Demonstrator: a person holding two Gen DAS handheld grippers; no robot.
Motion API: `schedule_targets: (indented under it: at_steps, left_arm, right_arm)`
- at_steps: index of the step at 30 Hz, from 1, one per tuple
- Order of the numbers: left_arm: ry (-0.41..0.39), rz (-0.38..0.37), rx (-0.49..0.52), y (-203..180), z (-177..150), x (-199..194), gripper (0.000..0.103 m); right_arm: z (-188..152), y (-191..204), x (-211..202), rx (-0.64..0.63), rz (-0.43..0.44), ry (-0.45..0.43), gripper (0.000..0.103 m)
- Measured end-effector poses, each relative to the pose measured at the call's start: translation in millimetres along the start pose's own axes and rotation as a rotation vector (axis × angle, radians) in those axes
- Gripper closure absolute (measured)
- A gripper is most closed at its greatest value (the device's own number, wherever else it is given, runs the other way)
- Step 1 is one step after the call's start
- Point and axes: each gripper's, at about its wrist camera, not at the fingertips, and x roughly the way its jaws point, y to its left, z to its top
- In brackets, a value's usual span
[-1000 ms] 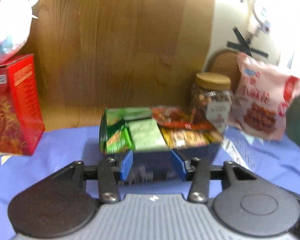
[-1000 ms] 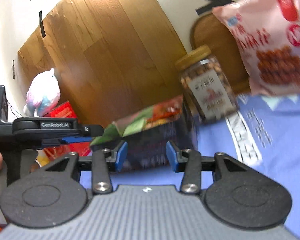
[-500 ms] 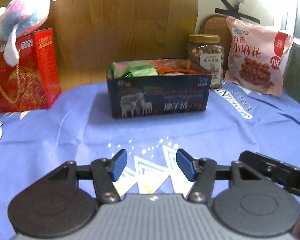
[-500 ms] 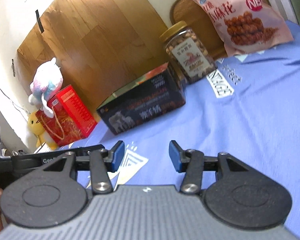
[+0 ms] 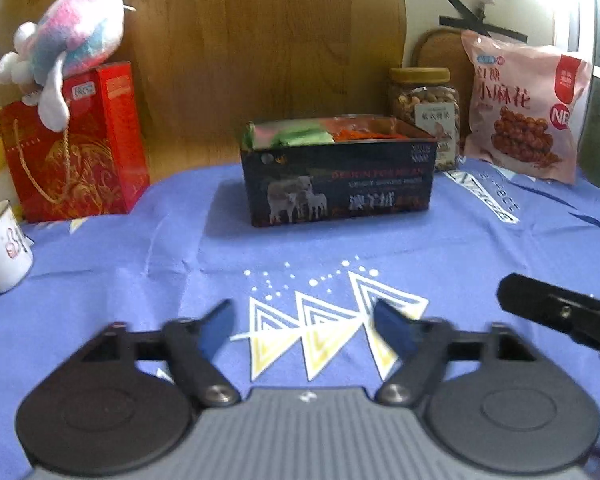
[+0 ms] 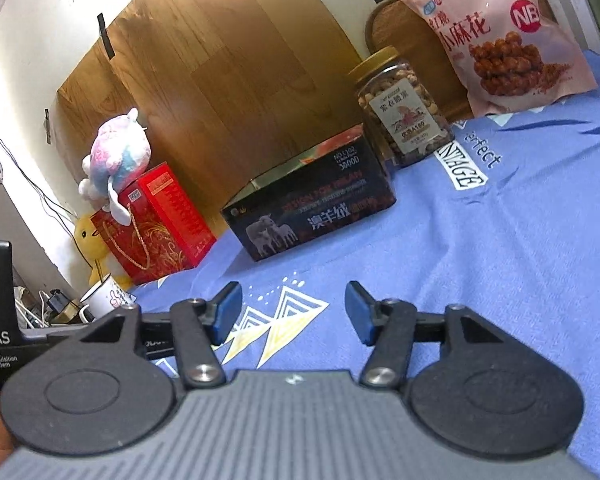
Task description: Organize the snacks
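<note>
A dark open box (image 5: pixel 340 184) with sheep printed on its side stands on the blue cloth; green and orange snack packets (image 5: pixel 304 136) lie inside it. The box also shows in the right wrist view (image 6: pixel 312 208). A nut jar (image 5: pixel 426 108) with a tan lid and a pink snack bag (image 5: pixel 524 112) stand behind it to the right; the jar (image 6: pixel 400 108) and the bag (image 6: pixel 496 28) show in the right wrist view too. My left gripper (image 5: pixel 304 328) is open and empty, well in front of the box. My right gripper (image 6: pixel 294 314) is open and empty, also short of the box.
A red gift bag (image 5: pixel 76 152) with a plush toy (image 5: pixel 72 40) on top stands at the left, a white mug (image 5: pixel 2 248) beside it. A wooden board (image 5: pixel 260 40) leans behind. Part of the other gripper (image 5: pixel 560 312) shows at the right.
Both grippers have pulled back from the box, which they were close against a second ago, and now sit farther away over the cloth. Both jaws stand a little wider.
</note>
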Motion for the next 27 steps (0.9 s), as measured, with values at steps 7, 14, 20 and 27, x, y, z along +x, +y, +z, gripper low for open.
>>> schedule_targets:
  at_steps: [7,14,20,27]
  left_arm:
    - [-0.043,0.063,0.051,-7.9,-0.4,-3.0,0.000]
    - [-0.025,0.098,0.089,-18.3,-2.9,2.9,0.000]
    - [0.004,0.123,0.108,-26.6,-2.9,7.8,0.000]
    - [0.021,0.134,0.131,-35.5,-1.7,12.8,0.000]
  right_arm:
    - [0.1,3.2,-6.1,-0.043,-0.047,-0.065,0.041]
    - [-0.3,-3.7,-9.7,-0.053,-0.091,-0.110,0.034]
    - [0.3,-17.6,-9.0,-0.035,-0.121,-0.123,0.033]
    - [-1.0,-32.0,-7.5,-0.009,-0.144,-0.133,0.033]
